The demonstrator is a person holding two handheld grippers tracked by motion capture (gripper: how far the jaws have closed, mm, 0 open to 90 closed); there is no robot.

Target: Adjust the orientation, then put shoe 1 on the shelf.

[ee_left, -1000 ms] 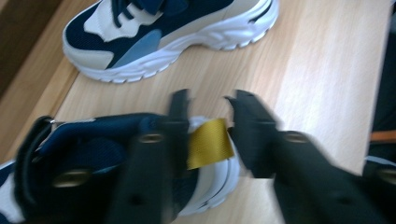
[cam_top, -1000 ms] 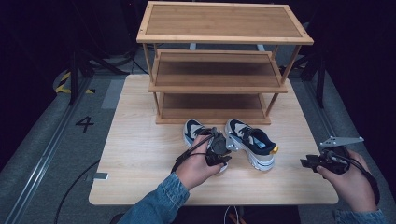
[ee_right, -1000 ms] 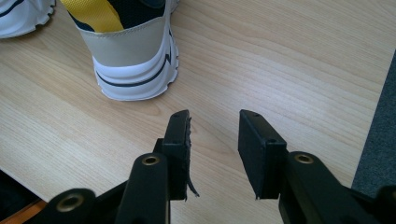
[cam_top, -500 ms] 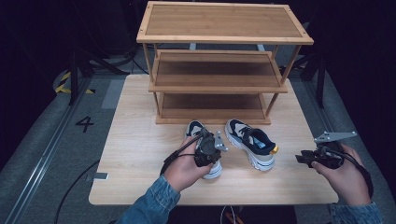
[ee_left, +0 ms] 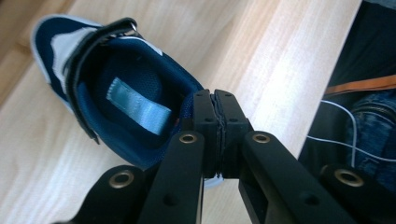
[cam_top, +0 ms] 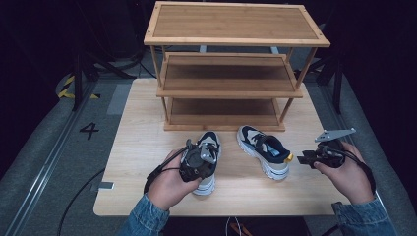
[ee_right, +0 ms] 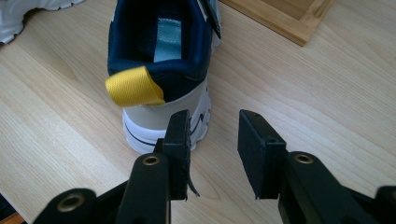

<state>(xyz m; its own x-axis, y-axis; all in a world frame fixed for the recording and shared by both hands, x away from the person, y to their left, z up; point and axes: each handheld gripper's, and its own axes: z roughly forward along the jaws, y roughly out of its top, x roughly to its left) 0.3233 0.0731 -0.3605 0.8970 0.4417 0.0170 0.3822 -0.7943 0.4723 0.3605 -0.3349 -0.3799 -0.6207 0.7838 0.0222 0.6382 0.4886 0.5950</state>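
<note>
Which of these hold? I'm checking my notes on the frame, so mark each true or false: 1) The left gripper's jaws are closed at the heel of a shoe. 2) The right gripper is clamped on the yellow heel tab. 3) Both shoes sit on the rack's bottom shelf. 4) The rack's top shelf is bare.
1) True: the left gripper has its jaws pressed together at the heel collar of the left shoe.
2) False: the right gripper is open, short of the yellow heel tab.
3) False: both shoes, including the right shoe, stand on the table before the rack.
4) True.
</note>
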